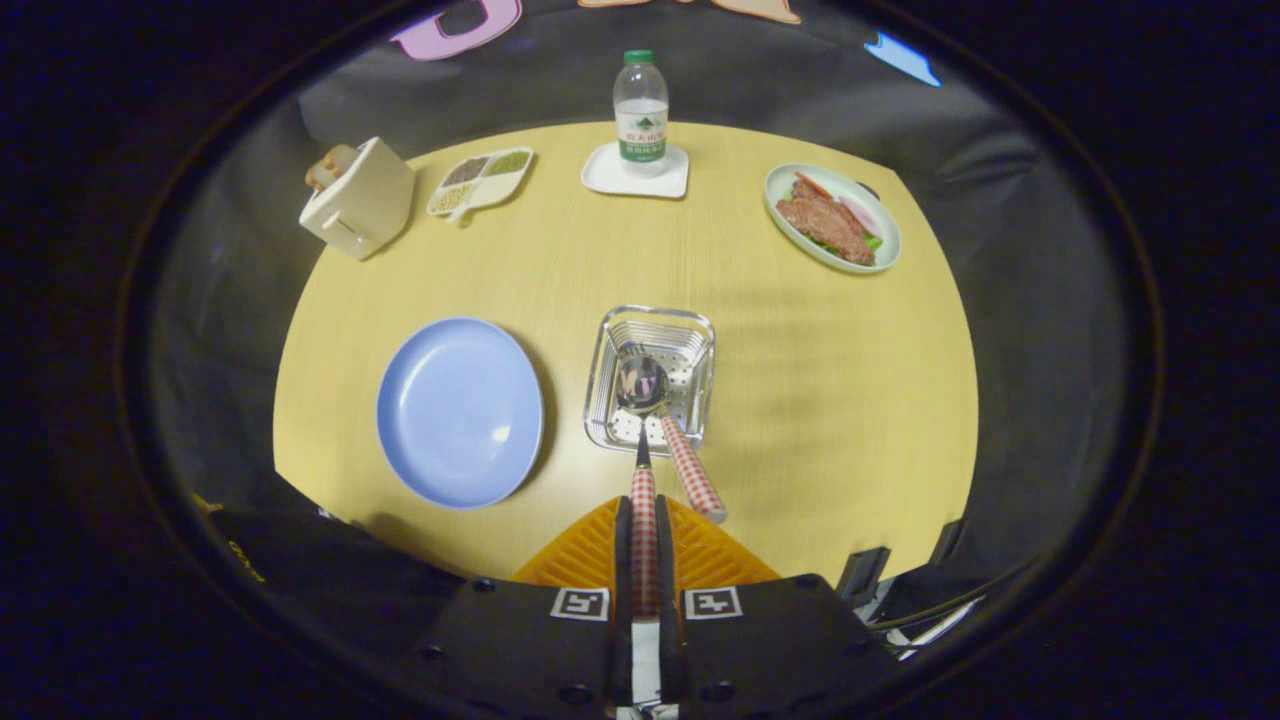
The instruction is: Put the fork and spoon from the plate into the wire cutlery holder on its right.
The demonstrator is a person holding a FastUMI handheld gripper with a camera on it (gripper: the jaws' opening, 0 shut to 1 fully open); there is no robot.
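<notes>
checkered handle of one utensil (644,540) sits clamped in the gripper (644,520), its tip over the wire holder (652,378) at twelve o'clock; spoon (662,420) inside; plate (460,411) at ten.

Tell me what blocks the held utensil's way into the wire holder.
Nothing visible does. The fingers are shut on the checked handle, its head over the wire holder, where another checked-handled utensil already leans.
</notes>
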